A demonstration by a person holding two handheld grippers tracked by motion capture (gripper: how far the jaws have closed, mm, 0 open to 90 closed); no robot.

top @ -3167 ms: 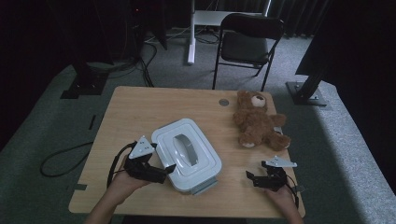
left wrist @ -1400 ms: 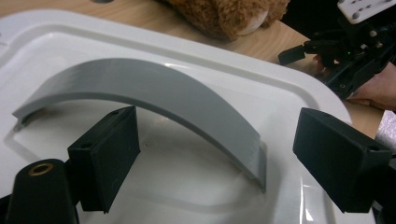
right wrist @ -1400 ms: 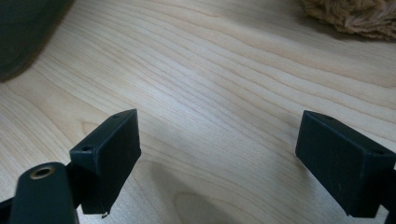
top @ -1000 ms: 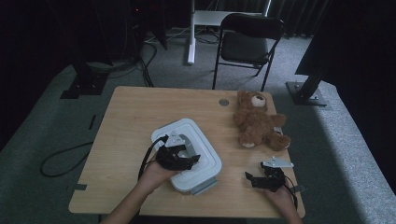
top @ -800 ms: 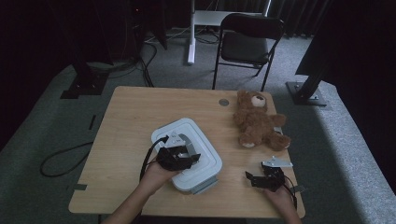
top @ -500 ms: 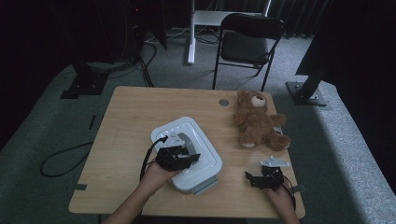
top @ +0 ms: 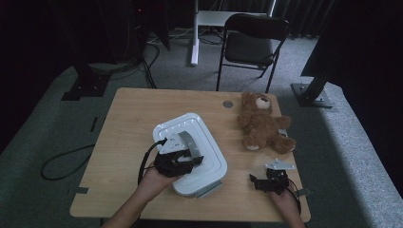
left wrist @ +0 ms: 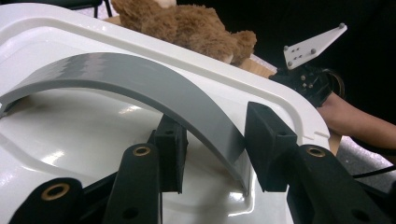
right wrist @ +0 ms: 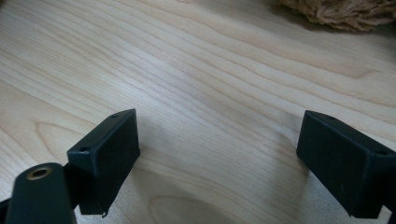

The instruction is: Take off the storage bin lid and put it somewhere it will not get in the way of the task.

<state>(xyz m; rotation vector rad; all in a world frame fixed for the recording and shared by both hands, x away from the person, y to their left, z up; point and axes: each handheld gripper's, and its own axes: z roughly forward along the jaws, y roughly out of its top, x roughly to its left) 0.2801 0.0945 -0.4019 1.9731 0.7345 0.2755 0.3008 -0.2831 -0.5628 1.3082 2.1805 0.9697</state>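
A white plastic lidded container with rounded corners lies on the light wooden table, near the middle of the front edge and turned at a slant, one corner almost at that edge. Its curved grey plastic handle arches over the lid. The left gripper sits over the front part of the lid, its black fingers standing on either side of the handle's nearer end with a visible gap on both sides (open, then, and gripping nothing so far as the left gripper view shows). In the high view the same left gripper covers the lid's front-left part, the hand behind it.

The right gripper rests near the front right corner of the table, well apart from the container. Its fingers are spread wide over bare wood with nothing between them.

A brown plush teddy bear lies near the right edge of the table, toward the back, behind the right gripper.
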